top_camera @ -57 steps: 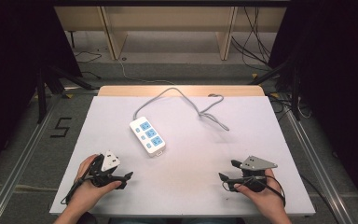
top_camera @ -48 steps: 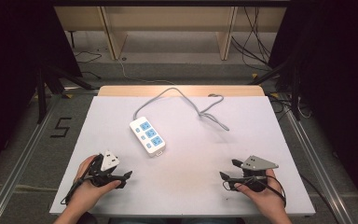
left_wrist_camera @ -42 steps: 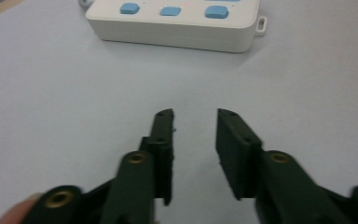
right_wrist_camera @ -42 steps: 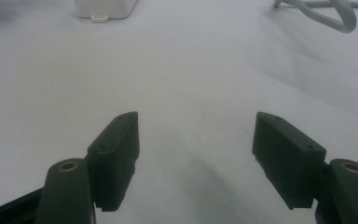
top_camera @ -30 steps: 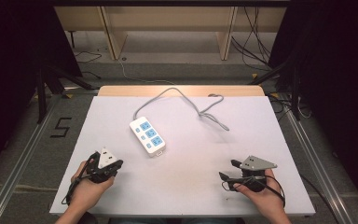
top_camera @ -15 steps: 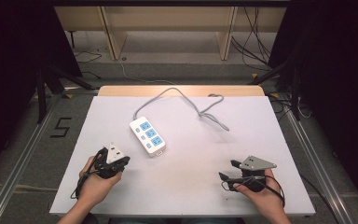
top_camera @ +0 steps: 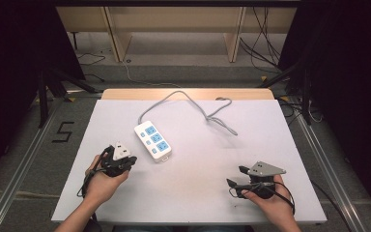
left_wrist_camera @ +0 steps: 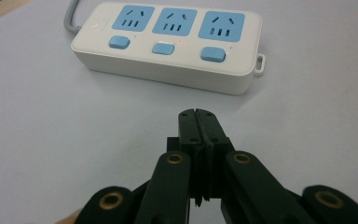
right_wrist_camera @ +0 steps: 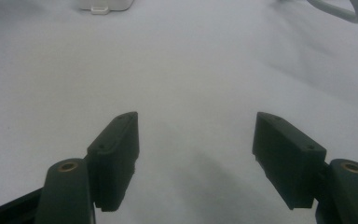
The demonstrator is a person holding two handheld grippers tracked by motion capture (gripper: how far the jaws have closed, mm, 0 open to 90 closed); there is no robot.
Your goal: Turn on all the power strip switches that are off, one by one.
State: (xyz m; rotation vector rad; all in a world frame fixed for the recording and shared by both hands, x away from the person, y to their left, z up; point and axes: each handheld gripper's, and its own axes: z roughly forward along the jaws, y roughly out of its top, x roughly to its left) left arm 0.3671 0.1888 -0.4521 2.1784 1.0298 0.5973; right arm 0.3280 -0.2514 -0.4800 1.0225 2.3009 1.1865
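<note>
Since two seconds back, left gripper [left_wrist_camera: 196, 114] has swung toward the power strip [left_wrist_camera: 170, 43]; jaws pinched together, empty, strip lying just ahead of the tips. Probably closed to press a blue switch [left_wrist_camera: 213, 54], though that is hard to confirm. Right gripper [right_wrist_camera: 196, 140] rests wide open, holding nothing, strip's end well ahead.

A white table [top_camera: 193, 193] carries a power strip [top_camera: 152, 141] left of centre; its grey cable [top_camera: 193, 99] loops toward the far edge and back right.
</note>
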